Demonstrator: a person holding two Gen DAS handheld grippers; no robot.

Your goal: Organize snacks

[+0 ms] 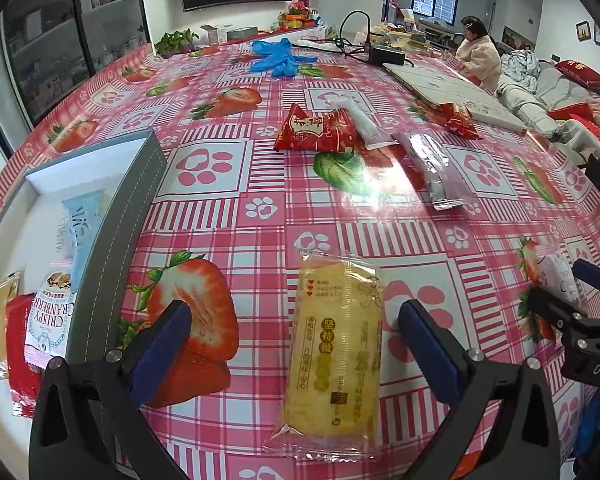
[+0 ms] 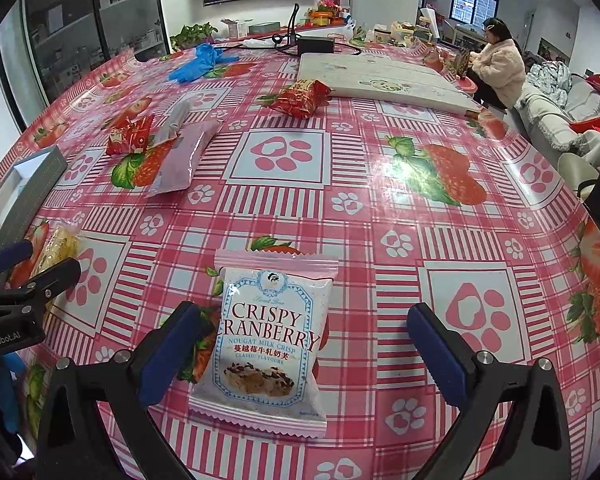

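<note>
Strawberry-print tablecloth (image 1: 236, 184) is spread below; a yellow cake packet (image 1: 334, 354) is framed, untouched, between the wide-open left gripper (image 1: 296, 356) jaws, a cranberry nougat packet (image 2: 270, 344) likewise between the wide-open right gripper (image 2: 304, 354) jaws.

Cut off at the left edge of the left wrist view: the grey box (image 1: 112, 240), its near corner hidden behind the left gripper's arm. Half covered inside it: a red packet (image 1: 20, 352) and a small yellow packet (image 1: 4, 320), edges lost in the rim blur. Seen only in part at the right edge: the right gripper (image 1: 572, 292), overlapping a white packet (image 1: 556, 276) whose print cannot be read. Too small and blurred to identify: items on the far shelves (image 2: 100, 8).
</note>
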